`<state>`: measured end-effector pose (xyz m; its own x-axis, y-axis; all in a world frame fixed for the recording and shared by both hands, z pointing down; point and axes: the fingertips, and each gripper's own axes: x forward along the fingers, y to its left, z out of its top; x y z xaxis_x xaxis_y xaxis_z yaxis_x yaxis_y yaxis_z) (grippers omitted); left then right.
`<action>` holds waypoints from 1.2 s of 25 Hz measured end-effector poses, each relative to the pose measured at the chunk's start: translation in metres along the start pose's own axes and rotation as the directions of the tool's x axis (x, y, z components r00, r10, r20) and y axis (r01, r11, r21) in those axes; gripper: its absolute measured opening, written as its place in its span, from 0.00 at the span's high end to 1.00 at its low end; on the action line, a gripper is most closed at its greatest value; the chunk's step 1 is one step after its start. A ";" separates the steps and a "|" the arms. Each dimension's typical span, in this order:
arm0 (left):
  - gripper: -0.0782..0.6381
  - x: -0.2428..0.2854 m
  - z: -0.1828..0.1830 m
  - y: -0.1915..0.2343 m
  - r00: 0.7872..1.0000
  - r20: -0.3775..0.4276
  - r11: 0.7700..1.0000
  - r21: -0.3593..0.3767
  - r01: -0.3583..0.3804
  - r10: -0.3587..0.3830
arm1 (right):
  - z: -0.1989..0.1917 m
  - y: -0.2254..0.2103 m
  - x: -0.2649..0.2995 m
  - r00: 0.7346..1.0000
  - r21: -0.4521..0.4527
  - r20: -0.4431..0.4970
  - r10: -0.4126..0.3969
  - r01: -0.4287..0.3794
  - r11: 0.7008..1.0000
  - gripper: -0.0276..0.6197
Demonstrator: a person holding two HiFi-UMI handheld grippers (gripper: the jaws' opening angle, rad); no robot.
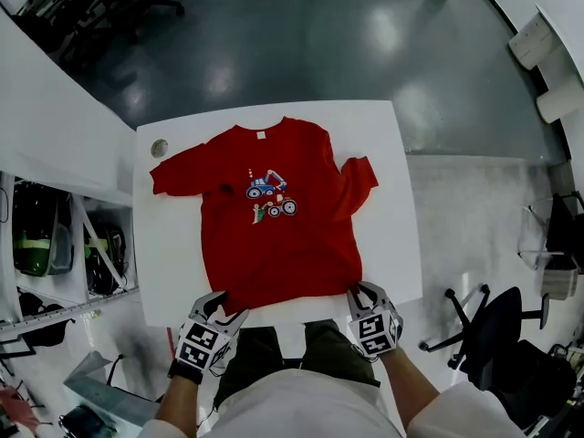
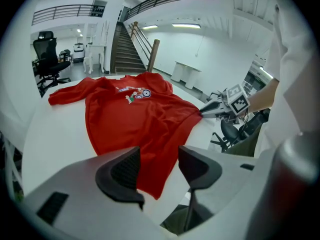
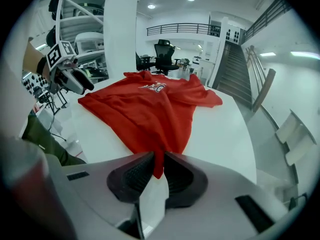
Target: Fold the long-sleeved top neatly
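One top (image 1: 274, 249), one table (image 1: 394, 162), left gripper (image 1: 228, 312), right gripper (image 1: 363, 291).

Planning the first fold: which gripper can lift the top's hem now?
Right: the right gripper pinches a hem corner of the red top; the left gripper stands open around its corner.

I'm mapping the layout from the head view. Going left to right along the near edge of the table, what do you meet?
the left gripper → the near hem of the red top → the right gripper → the black office chair
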<state>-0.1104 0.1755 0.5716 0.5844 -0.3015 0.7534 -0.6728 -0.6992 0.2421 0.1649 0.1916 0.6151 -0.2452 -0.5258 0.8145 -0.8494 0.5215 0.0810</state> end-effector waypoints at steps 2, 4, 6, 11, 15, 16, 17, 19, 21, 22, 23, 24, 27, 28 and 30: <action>0.55 0.000 -0.002 0.001 1.000 -0.006 1.000 0.010 0.001 -0.001 | -0.002 0.002 -0.002 1.000 0.006 -0.001 -0.004 0.004 1.000 0.84; 0.55 0.001 -0.008 0.002 1.000 -0.022 1.000 0.021 0.003 -0.002 | -0.003 0.004 -0.003 1.000 0.010 0.002 -0.005 0.005 1.000 0.84; 0.55 0.001 -0.011 0.002 0.999 -0.036 1.000 0.027 0.005 -0.004 | -0.006 0.005 -0.004 1.000 0.015 -0.003 -0.010 0.010 1.000 0.84; 0.56 0.005 -0.023 0.007 0.996 -0.085 0.997 0.075 -0.021 0.027 | -0.006 0.003 -0.004 1.000 0.021 -0.009 -0.019 0.019 1.000 0.84; 0.64 0.010 -0.041 0.009 0.979 -0.181 0.980 0.187 -0.062 0.097 | -0.006 0.004 -0.005 1.000 0.019 -0.010 -0.019 0.019 1.000 0.84; 0.65 0.011 -0.044 0.010 0.973 -0.201 0.975 0.212 -0.069 0.113 | -0.006 0.004 -0.005 1.000 0.017 -0.010 -0.018 0.019 1.000 0.84; 0.67 0.012 -0.046 0.011 0.968 -0.217 0.969 0.236 -0.075 0.128 | -0.005 0.004 -0.005 1.000 0.015 -0.011 -0.017 0.017 1.000 0.84; 0.71 0.014 -0.049 0.013 0.957 -0.244 0.955 0.283 -0.084 0.157 | -0.005 0.004 -0.004 1.000 0.013 -0.015 -0.013 0.013 1.000 0.84; 0.75 0.013 -0.052 0.013 0.948 -0.266 0.943 0.322 -0.082 0.173 | -0.006 0.006 -0.005 1.000 0.011 -0.021 -0.010 0.010 1.000 0.84; 0.76 0.012 -0.054 0.014 0.945 -0.275 0.939 0.334 -0.078 0.177 | -0.006 0.007 -0.006 1.000 0.009 -0.023 -0.009 0.009 1.000 0.84; 0.76 0.010 -0.055 0.014 0.943 -0.283 0.937 0.340 -0.074 0.177 | -0.006 0.008 -0.006 1.000 0.007 -0.025 -0.007 0.007 1.000 0.84; 0.76 0.008 -0.057 0.015 0.941 -0.289 0.937 0.342 -0.071 0.177 | -0.006 0.009 -0.007 1.000 0.005 -0.025 -0.005 0.005 1.000 0.84; 0.76 0.006 -0.062 0.017 0.938 -0.300 0.937 0.343 -0.064 0.174 | -0.008 0.012 -0.008 1.000 0.002 -0.028 0.003 -0.003 1.000 0.84; 0.76 0.005 -0.063 0.017 0.937 -0.303 0.937 0.344 -0.062 0.173 | -0.008 0.013 -0.007 1.000 0.001 -0.030 0.007 -0.006 1.000 0.84; 0.76 0.004 -0.066 0.019 0.935 -0.310 0.936 0.346 -0.059 0.174 | -0.008 0.016 -0.007 0.999 0.000 -0.031 0.012 -0.012 1.000 0.84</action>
<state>-0.1506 0.2037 0.6190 0.2890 -0.2025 0.9357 -0.5073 -0.8612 -0.0297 0.1569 0.2093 0.6150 -0.2411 -0.4985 0.8327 -0.8461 0.5282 0.0712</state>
